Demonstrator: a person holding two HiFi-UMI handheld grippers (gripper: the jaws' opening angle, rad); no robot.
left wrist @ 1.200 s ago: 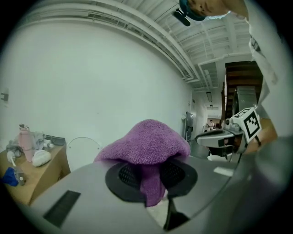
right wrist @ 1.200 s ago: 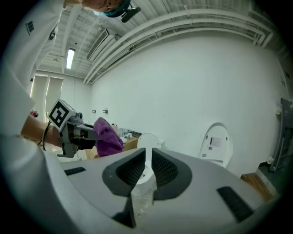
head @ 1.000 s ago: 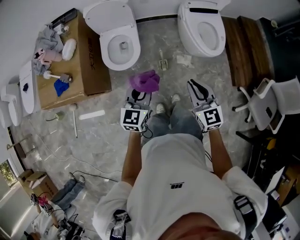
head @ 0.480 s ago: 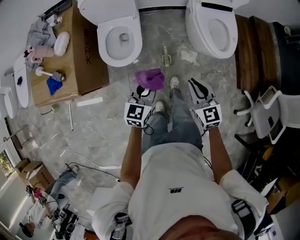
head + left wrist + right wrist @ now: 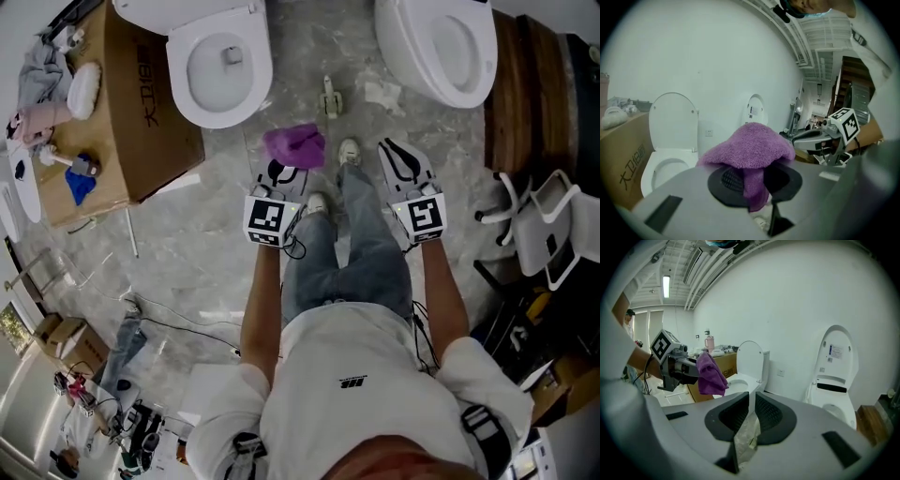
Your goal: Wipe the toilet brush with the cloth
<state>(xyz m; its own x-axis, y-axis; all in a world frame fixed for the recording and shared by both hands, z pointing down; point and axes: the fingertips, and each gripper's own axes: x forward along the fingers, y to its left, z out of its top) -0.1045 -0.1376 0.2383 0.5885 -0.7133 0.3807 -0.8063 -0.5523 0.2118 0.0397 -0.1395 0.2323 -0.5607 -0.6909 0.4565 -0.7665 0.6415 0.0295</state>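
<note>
Pose: both of the person's forearms reach forward and side by side, the grippers tilted a little below level and aimed at the wall with the two toilets. One shoe (image 5: 350, 150) is planted ahead of the other.

Left gripper (image 5: 284, 167): jaws clamped tight on a fold of the purple cloth (image 5: 293, 145). The cloth mushrooms over the pads and a tail hangs below them. Seen from the right gripper view, it droops from the jaw tips with its long axis roughly vertical.

Right gripper (image 5: 389, 148): jaws a narrow slit apart, with only floor and toilet showing through the gap. It is level with the left gripper and apart from it.

Toilet brush (image 5: 61, 157): as far as I can make out at this size, it is the white-handled piece lying flat on the cardboard box (image 5: 141, 112). That box stands beside the left toilet (image 5: 211, 117), well away from both grippers. The brush's long axis runs roughly along the box top, dark end toward the toilet, and a blue rag (image 5: 80, 186) lies just beside it.

Versus a second ago: both grippers have come down and forward together, keeping the same spacing. The head view has shifted with them, so the toilets now sit at the top edge, and more of the legs shows. The grip on the cloth is unchanged, and so is the right slit.
</note>
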